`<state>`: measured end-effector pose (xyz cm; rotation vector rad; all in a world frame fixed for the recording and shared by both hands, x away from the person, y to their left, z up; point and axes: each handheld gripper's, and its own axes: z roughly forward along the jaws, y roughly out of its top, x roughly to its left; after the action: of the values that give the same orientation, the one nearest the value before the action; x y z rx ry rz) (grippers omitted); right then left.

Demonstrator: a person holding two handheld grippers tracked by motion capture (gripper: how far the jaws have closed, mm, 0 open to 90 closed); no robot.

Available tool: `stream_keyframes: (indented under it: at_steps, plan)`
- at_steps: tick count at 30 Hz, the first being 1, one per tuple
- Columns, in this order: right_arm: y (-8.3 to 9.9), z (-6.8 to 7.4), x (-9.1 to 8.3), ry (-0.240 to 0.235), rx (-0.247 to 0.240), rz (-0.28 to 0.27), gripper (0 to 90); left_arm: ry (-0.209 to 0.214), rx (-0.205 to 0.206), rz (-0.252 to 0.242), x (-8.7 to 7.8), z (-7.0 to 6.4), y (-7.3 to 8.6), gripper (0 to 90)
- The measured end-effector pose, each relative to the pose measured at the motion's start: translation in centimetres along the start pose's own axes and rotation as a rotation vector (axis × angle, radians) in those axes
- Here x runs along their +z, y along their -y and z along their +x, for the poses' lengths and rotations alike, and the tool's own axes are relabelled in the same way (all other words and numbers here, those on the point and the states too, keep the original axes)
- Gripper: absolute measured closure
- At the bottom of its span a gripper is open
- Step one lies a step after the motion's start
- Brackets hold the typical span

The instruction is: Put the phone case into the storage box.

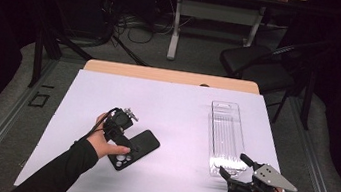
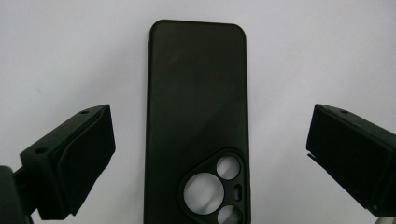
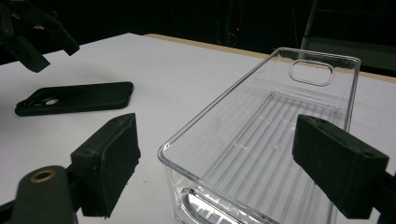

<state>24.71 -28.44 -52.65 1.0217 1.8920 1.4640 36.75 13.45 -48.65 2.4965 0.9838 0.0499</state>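
Observation:
A black phone case (image 1: 135, 148) lies camera-holes up on the white sheet, left of centre. My left gripper (image 1: 125, 135) hovers over it, open, with the case (image 2: 196, 116) lying between and below the wide-spread jaws, untouched. A clear plastic tray (image 1: 226, 134) lies lengthwise on the right, with nothing in it. My right gripper (image 1: 235, 166) stands open at the tray's near end, its jaws straddling the near corner of the tray (image 3: 219, 98). The right gripper view also shows the case (image 3: 77, 103) and the left gripper (image 3: 42, 42) off to the left.
A white sheet (image 1: 181, 112) covers most of the wooden table (image 1: 171, 76). Beyond the table stand a black chair (image 1: 259, 63), another desk's legs (image 1: 175, 26) and cables on the floor. Open sheet lies between case and tray.

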Motion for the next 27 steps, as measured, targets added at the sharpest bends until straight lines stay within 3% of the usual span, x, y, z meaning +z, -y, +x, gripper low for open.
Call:
stream_keyframes:
  at_steps: [27]
  plan:
    - [0.0, 0.1, 0.0, 0.0, -0.001, -0.005, 14.4, -0.034, -0.009, 0.166, 2.9, 0.1, -1.2, 3.3]
